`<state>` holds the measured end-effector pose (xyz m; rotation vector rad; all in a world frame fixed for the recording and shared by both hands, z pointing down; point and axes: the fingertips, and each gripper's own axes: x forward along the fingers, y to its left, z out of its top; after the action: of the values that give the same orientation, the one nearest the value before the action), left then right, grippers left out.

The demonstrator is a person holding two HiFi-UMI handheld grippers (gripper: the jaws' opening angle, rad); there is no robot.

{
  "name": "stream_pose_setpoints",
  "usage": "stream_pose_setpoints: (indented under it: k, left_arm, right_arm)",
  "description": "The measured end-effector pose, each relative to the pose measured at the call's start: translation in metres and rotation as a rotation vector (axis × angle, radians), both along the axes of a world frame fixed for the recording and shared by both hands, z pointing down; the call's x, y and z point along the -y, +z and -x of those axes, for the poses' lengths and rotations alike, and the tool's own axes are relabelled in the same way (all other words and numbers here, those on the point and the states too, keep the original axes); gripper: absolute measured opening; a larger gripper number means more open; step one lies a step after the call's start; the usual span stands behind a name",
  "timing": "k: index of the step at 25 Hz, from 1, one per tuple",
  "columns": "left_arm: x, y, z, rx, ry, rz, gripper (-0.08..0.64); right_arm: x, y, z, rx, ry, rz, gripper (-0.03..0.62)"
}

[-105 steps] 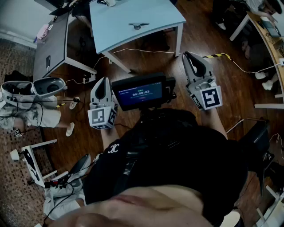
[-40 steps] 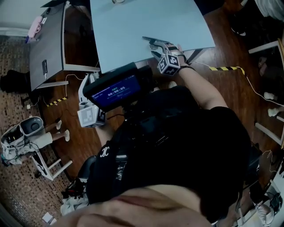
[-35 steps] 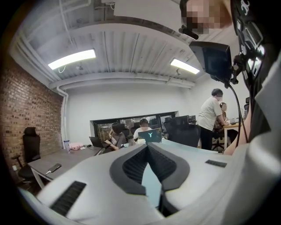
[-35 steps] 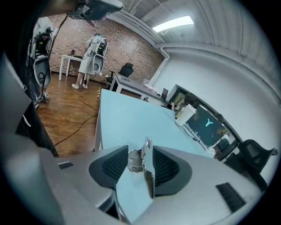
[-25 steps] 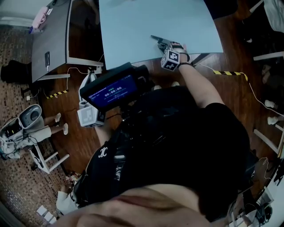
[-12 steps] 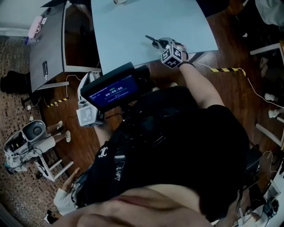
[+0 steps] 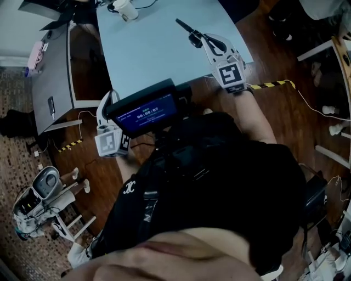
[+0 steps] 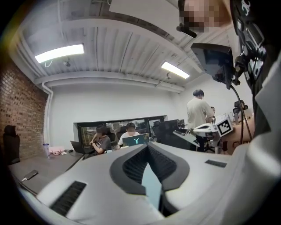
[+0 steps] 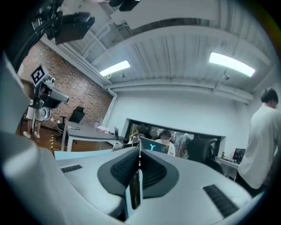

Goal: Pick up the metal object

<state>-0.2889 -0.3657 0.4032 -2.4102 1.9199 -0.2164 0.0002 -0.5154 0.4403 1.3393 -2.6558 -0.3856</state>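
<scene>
The metal object [image 7: 189, 30] is a thin dark piece, and my right gripper [image 7: 205, 39] is shut on it above the light blue table [image 7: 148, 55]. Its free end sticks out past the jaws toward the upper left. In the right gripper view the dark strip [image 9: 134, 191] sits pinched between the closed jaws of the right gripper [image 9: 139, 151], with a thin rod rising from it. My left gripper [image 7: 106, 99] hangs low at my left side, in front of the table's near edge. Nothing is held in the left gripper [image 8: 148, 147], whose jaws meet at the tips.
A white cup [image 7: 126, 8] stands at the table's far left corner. A grey desk [image 7: 52, 77] lies to the left, and yellow-black tape [image 7: 271, 84] runs along the wooden floor to the right. A small screen [image 7: 147, 114] on my chest hides the table's near edge.
My right gripper has shut on the metal object and raised it off the table, reaching farther over the tabletop. The left gripper stays at my side.
</scene>
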Motion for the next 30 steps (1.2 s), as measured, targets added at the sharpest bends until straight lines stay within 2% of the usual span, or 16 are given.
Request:
stream_pose_setpoints:
  k: [3,6,9,12,16,18,21,23,27,30]
  left_arm:
    - [0.007,-0.002,-0.002,-0.001,0.008,-0.014,0.002]
    - [0.014,-0.007,-0.021,-0.005,-0.011,-0.053,0.002]
    - [0.019,0.001,-0.053,-0.024,-0.016,-0.047,0.002]
    - [0.020,0.011,-0.075,-0.034,0.015,-0.023,0.002]
    - [-0.009,0.000,-0.114,-0.024,0.073,-0.070,0.002]
    - [-0.033,-0.012,-0.121,-0.021,0.092,-0.104,0.002]
    - [-0.084,-0.018,-0.109,-0.015,0.108,-0.124,0.002]
    - [-0.130,-0.009,-0.089,-0.022,0.108,-0.110,0.002]
    - [-0.234,0.006,-0.053,-0.022,0.112,-0.083,0.002]
    - [-0.301,0.006,-0.041,-0.027,0.111,-0.071,0.002]
  right_arm:
    - [-0.026,-0.050,-0.029,0.080,0.043,-0.084,-0.015]
    - [-0.052,-0.078,-0.078,0.104,0.091,-0.138,-0.015]
    - [-0.072,-0.084,-0.131,0.095,0.116,-0.141,-0.017]
    - [-0.096,-0.090,-0.161,0.082,0.135,-0.147,-0.015]
    - [-0.162,-0.101,-0.194,0.130,0.160,-0.183,-0.015]
    - [-0.199,-0.104,-0.197,0.146,0.162,-0.193,-0.015]
    - [-0.256,-0.105,-0.182,0.153,0.159,-0.192,-0.015]
    - [-0.300,-0.104,-0.165,0.177,0.164,-0.184,-0.017]
    - [-0.401,-0.107,-0.131,0.198,0.162,-0.239,-0.015]
    - [-0.470,-0.103,-0.121,0.213,0.170,-0.209,-0.017]
